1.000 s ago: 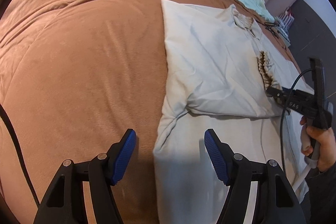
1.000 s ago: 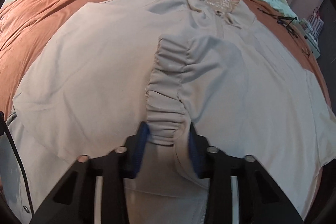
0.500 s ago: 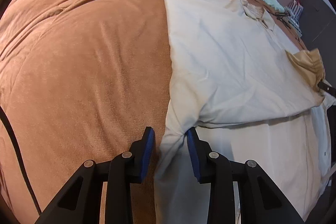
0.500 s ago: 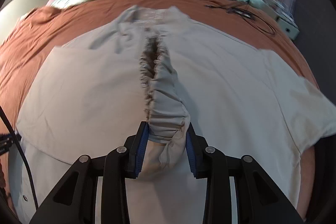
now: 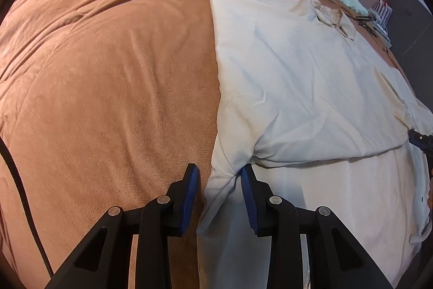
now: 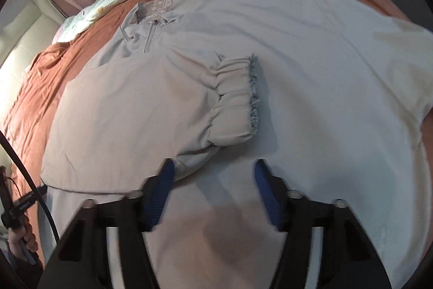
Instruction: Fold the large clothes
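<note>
Left wrist view: left claw (image 5: 219, 182) straddles the jacket (image 5: 297, 77) edge on the bed (image 5: 108, 58); grip unclear. Right claw (image 6: 213, 180), jaws just closing, hangs open and empty beside the sleeve (image 6: 151, 104).

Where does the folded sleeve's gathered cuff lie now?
In the right wrist view, the cuff lies flat mid-chest on the jacket, below-right of the zipper.
</note>
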### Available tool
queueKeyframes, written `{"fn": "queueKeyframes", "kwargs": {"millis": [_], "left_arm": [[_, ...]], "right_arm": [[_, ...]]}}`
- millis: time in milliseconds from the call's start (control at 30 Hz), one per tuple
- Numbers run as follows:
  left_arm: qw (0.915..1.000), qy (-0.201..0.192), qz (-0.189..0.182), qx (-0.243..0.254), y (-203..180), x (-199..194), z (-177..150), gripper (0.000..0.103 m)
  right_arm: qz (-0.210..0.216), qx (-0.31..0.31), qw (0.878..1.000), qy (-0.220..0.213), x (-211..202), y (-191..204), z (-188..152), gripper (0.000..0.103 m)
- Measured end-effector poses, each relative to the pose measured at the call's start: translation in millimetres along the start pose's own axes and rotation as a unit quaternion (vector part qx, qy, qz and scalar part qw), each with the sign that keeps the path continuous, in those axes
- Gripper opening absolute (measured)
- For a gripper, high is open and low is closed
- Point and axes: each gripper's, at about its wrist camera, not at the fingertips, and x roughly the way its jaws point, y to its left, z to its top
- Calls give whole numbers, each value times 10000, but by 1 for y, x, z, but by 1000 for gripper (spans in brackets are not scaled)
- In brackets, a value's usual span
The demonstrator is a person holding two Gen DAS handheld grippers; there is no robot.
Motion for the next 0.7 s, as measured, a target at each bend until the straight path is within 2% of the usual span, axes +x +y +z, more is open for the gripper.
{"fn": "queueKeyframes", "kwargs": {"millis": [33, 100, 133, 433, 633, 700], "left_arm": [[10000, -8, 18, 16, 0, 0, 0, 35], [10000, -10, 31, 18, 2, 1, 2, 35], [10000, -13, 31, 8, 2, 2, 2, 35], [9999, 79, 92, -30, 0, 3, 6, 35], [9999, 86, 114, -60, -7, -15, -1, 35], [9999, 12, 71, -122, -10, -26, -5, 35]], "right_arm": [[85, 46, 10000, 10, 2, -1, 0, 27], [83, 63, 9999, -6, 9, -1, 6, 18], [31, 77, 10000, -32, 11, -2, 8, 17], [-134, 105, 9996, -212, 26, 9, 12, 17], [-367, -255, 9980, -436, -10, 18, -3, 18], [-261, -264, 9986, -383, -18, 19, -8, 18]]}}
